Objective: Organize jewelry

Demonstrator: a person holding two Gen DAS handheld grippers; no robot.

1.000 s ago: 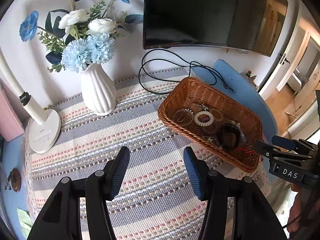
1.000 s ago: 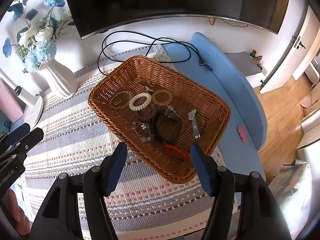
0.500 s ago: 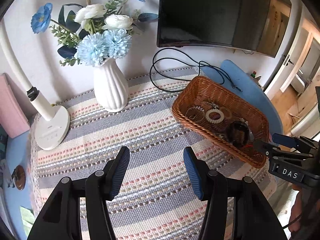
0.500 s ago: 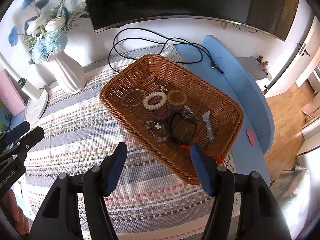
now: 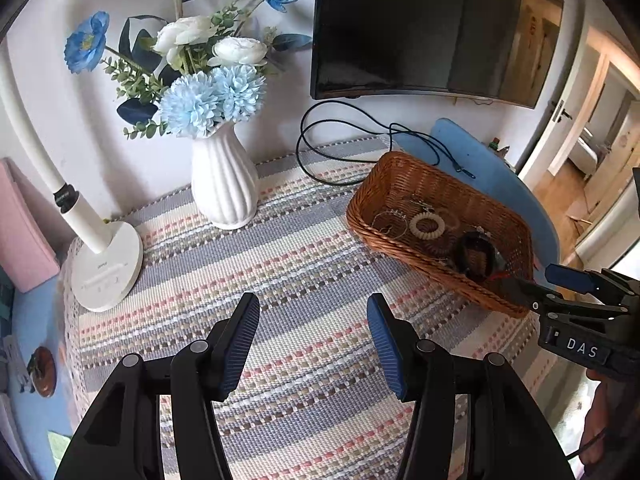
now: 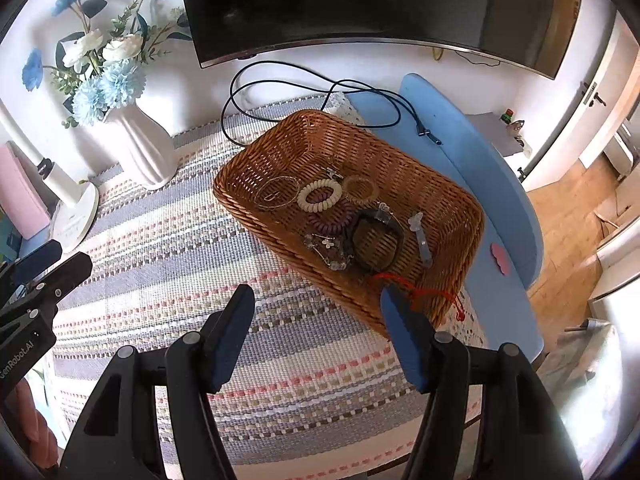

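A brown wicker basket [image 6: 452,216] sits on the striped mat and holds several pieces of jewelry: a cream coil ring [image 6: 319,195], a thin wire bangle [image 6: 277,192], a dark coil band [image 6: 332,220], a black band [image 6: 376,236], a clear clip [image 6: 422,236] and a red cord [image 6: 416,290] over the near rim. The basket also shows in the left wrist view [image 5: 460,184]. My right gripper [image 6: 318,320] is open and empty, just before the basket's near corner. My left gripper [image 5: 313,332] is open and empty above the mat, left of the basket.
A white vase of blue and white flowers [image 5: 224,184] stands at the back of the striped mat [image 5: 280,264]. A white lamp base [image 5: 106,268] is at the left. A black cable [image 6: 312,88] lies behind the basket under a dark TV [image 6: 380,4]. The blue table edge [image 6: 516,224] curves at right.
Both grippers have drawn back and to the left, so the basket sits further right and smaller in both views. Both stay open and empty.
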